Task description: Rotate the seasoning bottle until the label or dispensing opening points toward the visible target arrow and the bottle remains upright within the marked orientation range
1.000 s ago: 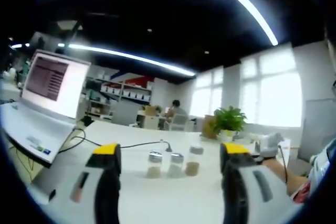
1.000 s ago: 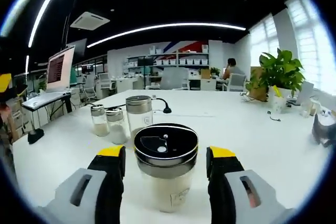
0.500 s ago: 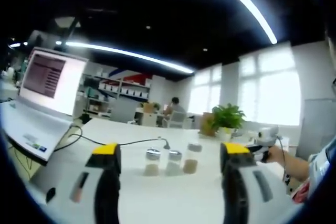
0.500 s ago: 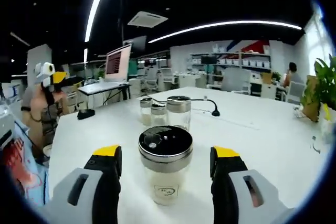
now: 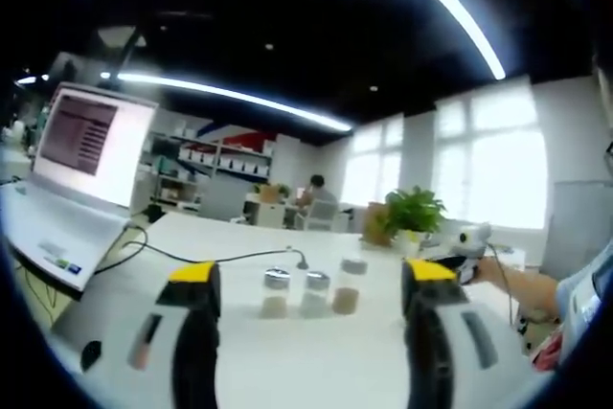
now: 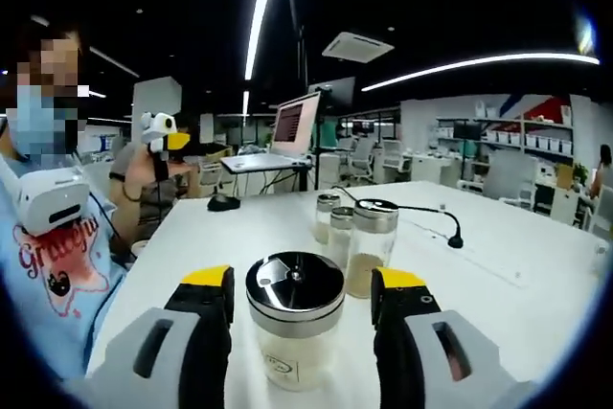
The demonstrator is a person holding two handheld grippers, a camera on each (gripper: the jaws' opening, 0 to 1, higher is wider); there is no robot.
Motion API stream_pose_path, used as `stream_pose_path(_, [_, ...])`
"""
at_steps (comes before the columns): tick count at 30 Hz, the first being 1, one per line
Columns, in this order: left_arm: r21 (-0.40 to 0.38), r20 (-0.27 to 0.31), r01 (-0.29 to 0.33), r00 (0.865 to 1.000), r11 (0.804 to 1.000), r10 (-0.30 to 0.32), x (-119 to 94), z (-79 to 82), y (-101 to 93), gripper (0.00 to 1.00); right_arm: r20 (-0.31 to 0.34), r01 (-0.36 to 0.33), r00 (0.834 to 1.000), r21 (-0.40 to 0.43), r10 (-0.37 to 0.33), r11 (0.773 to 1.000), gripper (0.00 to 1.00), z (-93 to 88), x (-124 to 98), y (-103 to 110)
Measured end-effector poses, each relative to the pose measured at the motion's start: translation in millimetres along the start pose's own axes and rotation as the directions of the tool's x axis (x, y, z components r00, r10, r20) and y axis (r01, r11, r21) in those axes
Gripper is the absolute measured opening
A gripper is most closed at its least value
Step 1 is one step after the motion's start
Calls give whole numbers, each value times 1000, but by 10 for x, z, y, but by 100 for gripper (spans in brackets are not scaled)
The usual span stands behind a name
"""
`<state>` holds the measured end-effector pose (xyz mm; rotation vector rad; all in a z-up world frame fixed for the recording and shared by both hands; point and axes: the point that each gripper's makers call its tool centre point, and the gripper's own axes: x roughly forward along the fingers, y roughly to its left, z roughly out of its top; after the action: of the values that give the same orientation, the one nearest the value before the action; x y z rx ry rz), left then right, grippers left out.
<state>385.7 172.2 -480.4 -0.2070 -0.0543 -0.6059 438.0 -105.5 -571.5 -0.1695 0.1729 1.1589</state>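
Standing upright on the white worktop (image 6: 498,265), the seasoning bottle (image 6: 294,330) sits between the right gripper (image 6: 302,299)'s parted jaws; the left gripper (image 5: 311,280) hovers, jaws apart, facing three jars (image 5: 308,292).

Dim ceiling, bright strips and windows.
Lit by ceiling light strips (image 5: 450,7) and blown-out windows (image 5: 493,174); left gripper view soft and blurred, right gripper view sharper; strong fisheye bending at edges; faint shadows on white table (image 6: 536,265).

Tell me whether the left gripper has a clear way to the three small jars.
Probably yes: the left gripper is open, facing the three small jars, with bare white table between.
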Motion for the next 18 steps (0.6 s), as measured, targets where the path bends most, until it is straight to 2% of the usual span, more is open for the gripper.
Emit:
stream_pose_path(4, [-4,-1,7,1000,1000,-7,2,-1,-6,82,50,-42,998,10,42,999,53,46,57,33])
stream_pose_path(8, [-5,2,5,1000,1000,-5,3,-8,-17,82,68,-54,996,14,53,998,46,35,94,38])
stream_pose_path(9, [-5,1,5,1000,1000,-5,4,-14,-18,82,89,-40,995,34,37,999,45,53,101,3])
stream_pose_path(10, [-6,-1,4,1000,1000,-4,4,-18,-18,82,99,-58,994,55,53,997,45,53,99,28])
stream_pose_path(14, [-8,-2,5,1000,1000,-5,4,-19,-19,82,126,-51,991,79,40,996,45,66,79,2])
stream_pose_path(18, [-8,-3,5,1000,1000,-5,8,-20,-15,82,111,-33,994,80,24,996,45,60,83,17])
